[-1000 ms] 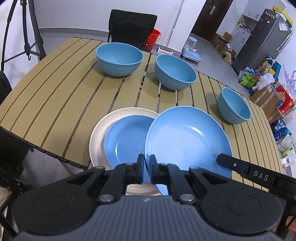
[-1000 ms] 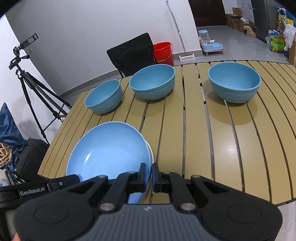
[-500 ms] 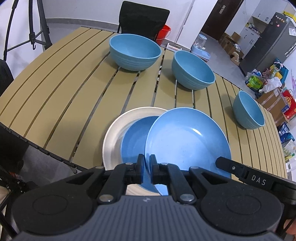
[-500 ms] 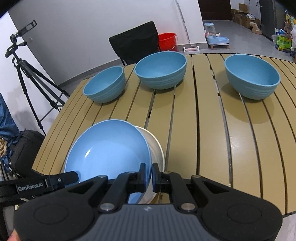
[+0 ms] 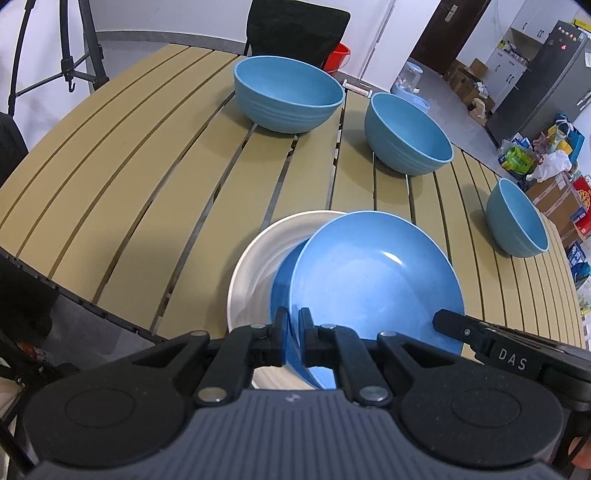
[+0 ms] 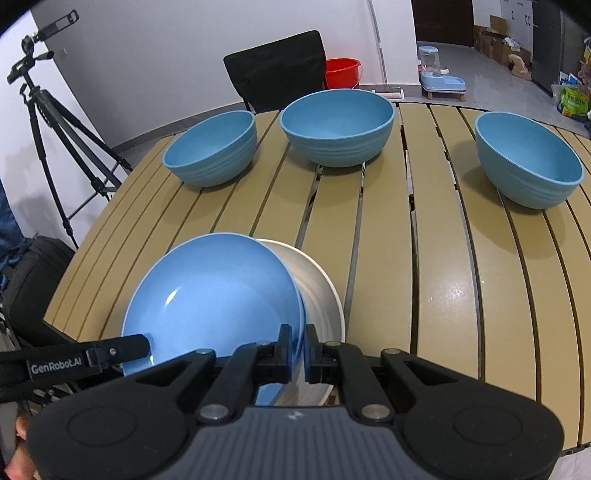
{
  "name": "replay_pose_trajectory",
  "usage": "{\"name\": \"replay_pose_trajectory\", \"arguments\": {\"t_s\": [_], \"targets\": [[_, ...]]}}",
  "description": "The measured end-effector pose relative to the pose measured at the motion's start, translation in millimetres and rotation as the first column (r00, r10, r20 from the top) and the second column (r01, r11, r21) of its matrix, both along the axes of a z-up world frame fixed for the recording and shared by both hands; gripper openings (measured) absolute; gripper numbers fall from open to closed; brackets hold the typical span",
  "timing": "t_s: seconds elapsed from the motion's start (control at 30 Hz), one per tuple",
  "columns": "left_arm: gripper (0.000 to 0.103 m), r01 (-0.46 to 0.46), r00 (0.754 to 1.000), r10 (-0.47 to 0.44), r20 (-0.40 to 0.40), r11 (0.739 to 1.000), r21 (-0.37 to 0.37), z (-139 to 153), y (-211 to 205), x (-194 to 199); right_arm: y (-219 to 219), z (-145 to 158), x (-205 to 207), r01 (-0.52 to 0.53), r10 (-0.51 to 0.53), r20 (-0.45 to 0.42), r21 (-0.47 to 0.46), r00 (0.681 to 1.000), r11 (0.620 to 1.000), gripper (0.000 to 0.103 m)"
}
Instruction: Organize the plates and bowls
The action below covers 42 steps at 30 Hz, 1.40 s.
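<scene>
Both grippers pinch the near rim of one large blue plate (image 5: pixel 376 277), which also shows in the right wrist view (image 6: pixel 214 295). My left gripper (image 5: pixel 292 332) is shut on its left edge and my right gripper (image 6: pixel 298 347) on its right edge. The plate hangs tilted over a white plate (image 5: pixel 258 258) that holds a smaller blue plate (image 5: pixel 282 284); the white plate's rim shows in the right wrist view (image 6: pixel 325 295). Three blue bowls stand on the table behind: a large one (image 5: pixel 288 92), a middle one (image 5: pixel 406 136) and a small one (image 5: pixel 517 218).
The slatted tan table (image 5: pixel 147 184) ends in a front edge just under the plates. A black chair (image 5: pixel 295 26) and a red bucket (image 6: pixel 341 72) stand behind it. A tripod (image 6: pixel 44 110) stands at the left, boxes and a fridge (image 5: pixel 543 66) at the right.
The large blue plate, held by both grippers, has moved left and further over the white plate and the small blue plate, hiding more of them. The bowls have not moved.
</scene>
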<state>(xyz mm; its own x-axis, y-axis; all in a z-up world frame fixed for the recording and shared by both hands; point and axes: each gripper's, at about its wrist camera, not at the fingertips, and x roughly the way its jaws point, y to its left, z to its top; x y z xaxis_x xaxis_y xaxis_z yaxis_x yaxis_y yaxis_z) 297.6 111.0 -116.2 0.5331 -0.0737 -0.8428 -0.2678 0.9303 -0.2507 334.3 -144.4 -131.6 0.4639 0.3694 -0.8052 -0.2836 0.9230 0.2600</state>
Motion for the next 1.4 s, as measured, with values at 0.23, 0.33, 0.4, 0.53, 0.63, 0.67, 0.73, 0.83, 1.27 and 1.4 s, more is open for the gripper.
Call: {"name": "replay_pose_trajectory", "arguments": {"t_s": [0.23, 0.33, 0.4, 0.53, 0.63, 0.67, 0.73, 0.83, 1.27, 1.4], "targets": [[0.006, 0.018, 1.0, -0.017, -0.007, 0.999, 0.044, -7, -1, 3, 12, -2, -1, -0.022, 0.023, 0.028, -0.058, 0.999, 0.998, 0.006], [0.006, 0.026, 1.0, -0.026, -0.012, 0.997, 0.067, -9, -2, 4, 17, -3, -2, -0.033, 0.036, 0.035, -0.086, 0.999, 0.996, 0.006], [0.006, 0.032, 0.999, -0.031, -0.012, 0.996, 0.086, -10, -4, 5, 21, -3, -2, -0.04, 0.044, 0.042, -0.108, 0.998, 0.993, 0.007], [0.006, 0.049, 0.999, -0.047, -0.022, 0.993, 0.11, -13, -7, 7, 26, -4, -3, -0.049, 0.058, 0.057, -0.147, 0.997, 0.988, 0.007], [0.007, 0.055, 0.998, -0.053, -0.023, 0.991, 0.12, -15, -9, 7, 29, -4, -5, -0.054, 0.066, 0.067, -0.167, 0.996, 0.984, 0.007], [0.007, 0.056, 0.998, -0.054, -0.022, 0.991, 0.124, -15, -9, 7, 30, -4, -5, -0.057, 0.07, 0.071, -0.173, 0.995, 0.983, 0.007], [0.007, 0.059, 0.998, -0.057, -0.021, 0.989, 0.132, -15, -10, 7, 31, -4, -5, -0.059, 0.074, 0.076, -0.183, 0.994, 0.981, 0.008], [0.007, 0.065, 0.998, -0.063, -0.021, 0.988, 0.142, -15, -11, 7, 33, -5, -5, -0.063, 0.079, 0.077, -0.195, 0.994, 0.979, 0.008], [0.008, 0.071, 0.997, -0.067, -0.034, 0.985, 0.157, -18, -15, 9, 34, -10, -2, -0.066, 0.081, 0.063, -0.215, 0.995, 0.974, 0.009], [0.008, 0.07, 0.997, -0.067, -0.029, 0.986, 0.151, -18, -13, 9, 31, -13, 0, -0.062, 0.074, 0.051, -0.204, 0.996, 0.977, 0.01]]}}
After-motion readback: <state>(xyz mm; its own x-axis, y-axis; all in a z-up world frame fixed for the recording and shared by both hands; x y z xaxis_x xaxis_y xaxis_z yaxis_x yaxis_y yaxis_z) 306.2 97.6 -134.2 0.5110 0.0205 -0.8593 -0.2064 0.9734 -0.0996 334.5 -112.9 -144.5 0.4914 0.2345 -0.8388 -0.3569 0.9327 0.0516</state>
